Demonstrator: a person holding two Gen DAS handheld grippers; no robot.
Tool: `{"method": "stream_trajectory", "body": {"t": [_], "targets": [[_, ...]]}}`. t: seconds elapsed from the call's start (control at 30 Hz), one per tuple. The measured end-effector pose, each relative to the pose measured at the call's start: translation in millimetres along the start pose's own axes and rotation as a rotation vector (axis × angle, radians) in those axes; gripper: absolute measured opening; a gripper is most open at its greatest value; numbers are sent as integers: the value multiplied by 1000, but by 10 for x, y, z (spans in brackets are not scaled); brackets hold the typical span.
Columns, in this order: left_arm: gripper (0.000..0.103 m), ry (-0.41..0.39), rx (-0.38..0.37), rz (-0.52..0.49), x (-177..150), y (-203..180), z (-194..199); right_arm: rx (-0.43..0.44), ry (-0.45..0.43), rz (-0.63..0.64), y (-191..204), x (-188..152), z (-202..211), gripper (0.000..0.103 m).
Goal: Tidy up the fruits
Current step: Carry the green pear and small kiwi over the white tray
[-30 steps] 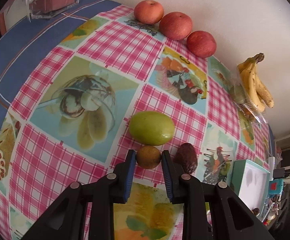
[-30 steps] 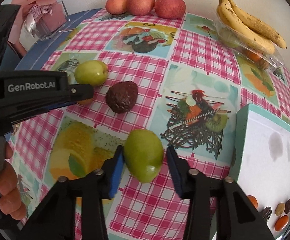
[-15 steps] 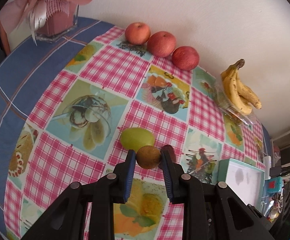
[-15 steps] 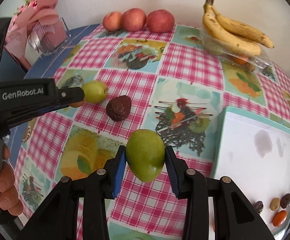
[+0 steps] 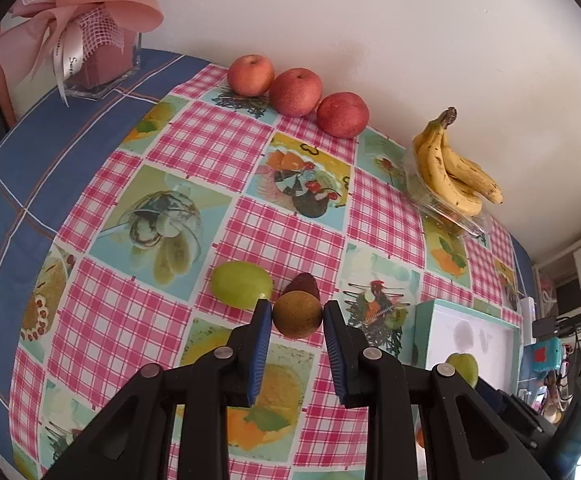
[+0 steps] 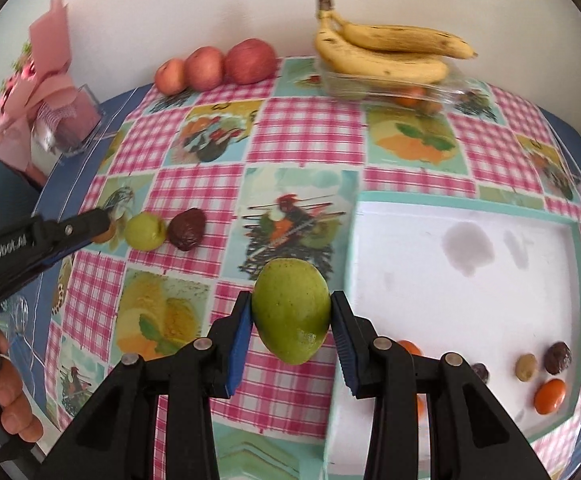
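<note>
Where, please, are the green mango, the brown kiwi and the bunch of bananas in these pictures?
green mango (image 6: 292, 310): right wrist view, middle of its skin.
brown kiwi (image 5: 297, 314): left wrist view, centre of its fuzzy face.
bunch of bananas (image 6: 386, 50): right wrist view, mid-length.

A small brown kiwi-like fruit (image 5: 297, 315) sits pinched between the blue-padded fingers of the left gripper (image 5: 295, 326), lifted off the tabletop, and a larger green mango (image 6: 291, 310), pointed end down, is clamped in the right gripper (image 6: 290, 322) beside the white tray (image 6: 466, 204). On the checked cloth lie a round green fruit (image 5: 241, 288) and, just beside it, a wrinkled dark brown one (image 5: 301, 284); small orange and dark fruits (image 6: 550, 396) rest in the tray's near corner.
</note>
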State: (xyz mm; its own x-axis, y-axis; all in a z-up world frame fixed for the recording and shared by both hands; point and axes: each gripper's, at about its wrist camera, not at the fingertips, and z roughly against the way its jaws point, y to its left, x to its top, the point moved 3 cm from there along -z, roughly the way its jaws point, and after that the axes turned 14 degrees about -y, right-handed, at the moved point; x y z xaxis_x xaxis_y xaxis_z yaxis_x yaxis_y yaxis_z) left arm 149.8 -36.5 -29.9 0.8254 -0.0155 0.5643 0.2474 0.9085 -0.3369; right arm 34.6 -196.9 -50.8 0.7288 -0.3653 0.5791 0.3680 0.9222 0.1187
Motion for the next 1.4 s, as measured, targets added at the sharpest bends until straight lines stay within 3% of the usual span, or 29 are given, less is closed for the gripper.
{"method": "stream_trajectory", "body": {"t": [0.37,0.93,1.4], "targets": [[28,8,-58,-57,-83,-431,32,-45,-18,-120,-588,87,108,40],[28,73,-183,-242,-530,-1473,-23,-234,-42,-339,-1894,-49,381,40],[28,161,-247,-298,-924,-1875,-288,-289,-55,-412,-2378,-129,527,40]]}}
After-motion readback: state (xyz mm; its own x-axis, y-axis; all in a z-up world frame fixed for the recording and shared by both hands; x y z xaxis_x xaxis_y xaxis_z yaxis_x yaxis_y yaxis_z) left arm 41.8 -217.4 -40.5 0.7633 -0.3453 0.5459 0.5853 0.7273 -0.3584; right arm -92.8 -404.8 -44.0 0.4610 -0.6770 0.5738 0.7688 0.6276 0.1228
